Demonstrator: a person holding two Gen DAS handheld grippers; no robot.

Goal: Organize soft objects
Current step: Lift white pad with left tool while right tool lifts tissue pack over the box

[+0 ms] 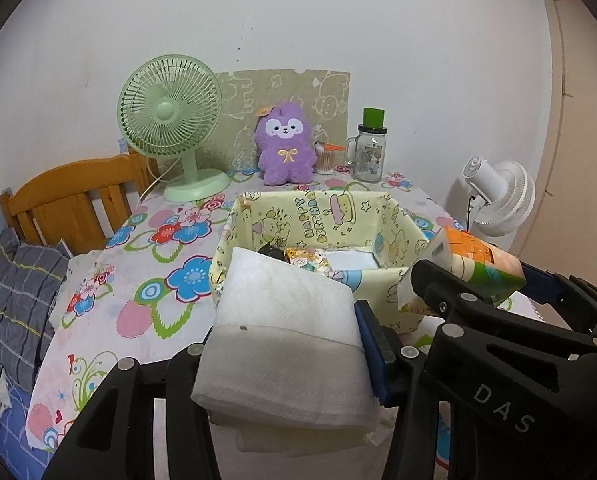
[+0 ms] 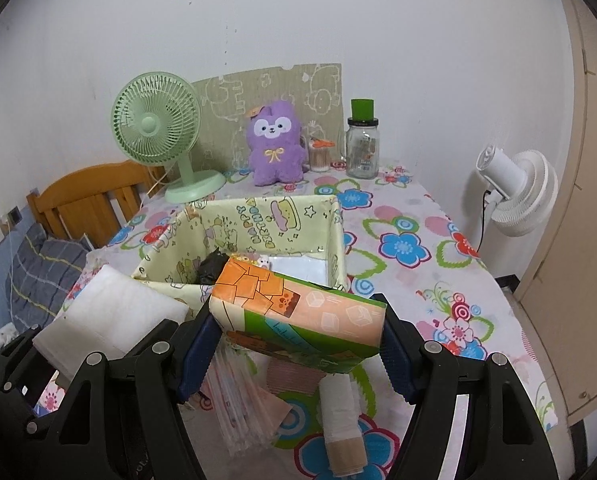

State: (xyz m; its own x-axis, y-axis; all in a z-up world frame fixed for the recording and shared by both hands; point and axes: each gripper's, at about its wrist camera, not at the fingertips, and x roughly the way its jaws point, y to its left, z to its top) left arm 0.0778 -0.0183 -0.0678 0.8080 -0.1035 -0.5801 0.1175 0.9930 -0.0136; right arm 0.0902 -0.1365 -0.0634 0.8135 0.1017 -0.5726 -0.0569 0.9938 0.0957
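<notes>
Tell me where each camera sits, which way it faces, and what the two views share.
Left wrist: rides the left gripper, facing the yellow fabric box; its black fingers clamp a white tissue stack.
Right wrist: rides the right gripper, same heading; its fingers clamp an orange tissue pack.
Shared: box, green fan, purple plush, jar, each other's load.

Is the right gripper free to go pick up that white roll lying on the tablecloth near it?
Probably not yet: the right gripper is shut on the tissue pack, which hangs right above the white roll. It needs to drop the pack first.
</notes>
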